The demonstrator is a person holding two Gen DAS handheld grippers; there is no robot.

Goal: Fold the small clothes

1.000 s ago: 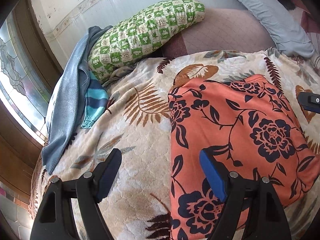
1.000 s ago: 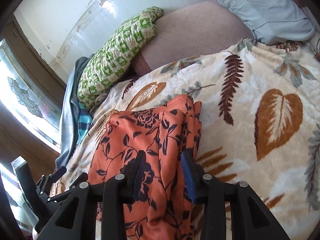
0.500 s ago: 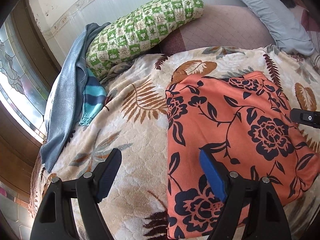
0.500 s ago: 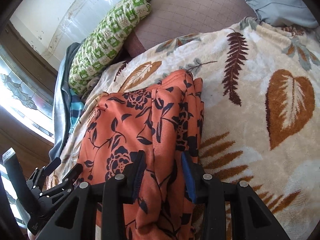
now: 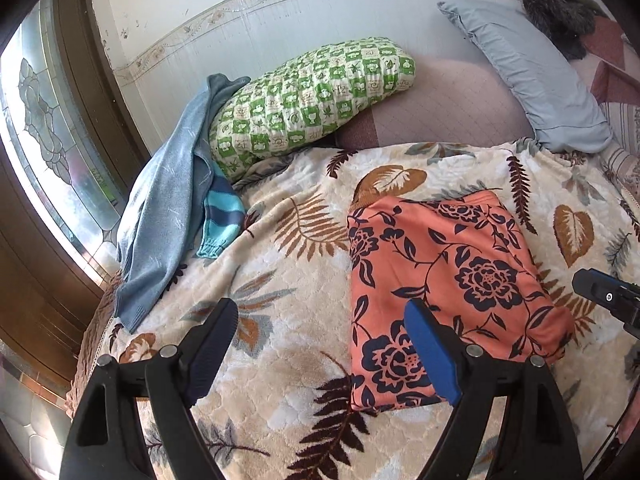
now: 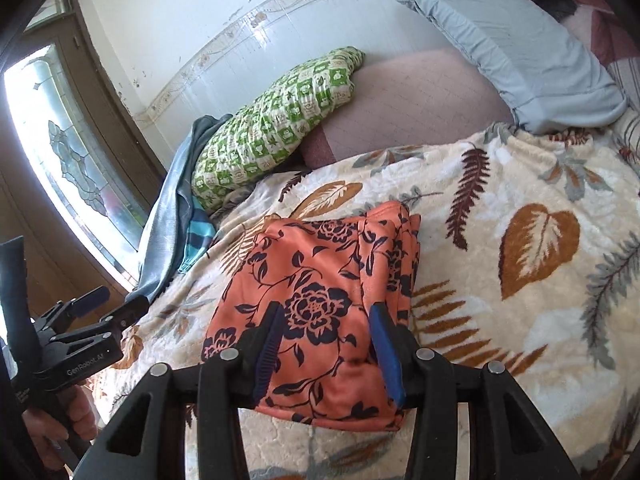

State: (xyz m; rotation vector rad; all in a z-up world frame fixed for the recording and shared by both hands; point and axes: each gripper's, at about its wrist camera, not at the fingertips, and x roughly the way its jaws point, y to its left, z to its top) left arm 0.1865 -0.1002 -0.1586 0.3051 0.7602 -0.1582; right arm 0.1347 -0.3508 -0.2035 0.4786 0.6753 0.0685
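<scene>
The orange floral garment point(image 5: 448, 292) lies folded into a compact rectangle on the leaf-patterned blanket point(image 5: 288, 264) that covers the bed. In the right wrist view its folded layers are stacked along the right edge, where several edges of cloth show one over another.

The left gripper point(image 5: 316, 344) hangs over the blanket just to the left of the garment. Its jaws stand wide apart and are opening, with nothing between them but bare blanket; the blue pad of the right finger is seen in front of the garment's near left part, and I cannot tell if it touches the cloth.

The right gripper point(image 6: 328, 340) is above the near end of the garment. Its jaws are partly apart and opening. The cloth appears between the two fingers in this view, but the pads do not seem to press on it; the cloth lies flat under them.

In the right wrist view a hand point(image 6: 56, 420) holds the left gripper's handle at the lower left.

At the far side of the bed a green checked pillow point(image 5: 308, 100) leans near the wall. Beside it on the left a blue towel point(image 5: 160, 216) hangs over the edge of the bed, with a striped turquoise cloth point(image 5: 220, 216) partly under it. A grey-blue pillow point(image 5: 532, 76) lies at the far right.
</scene>
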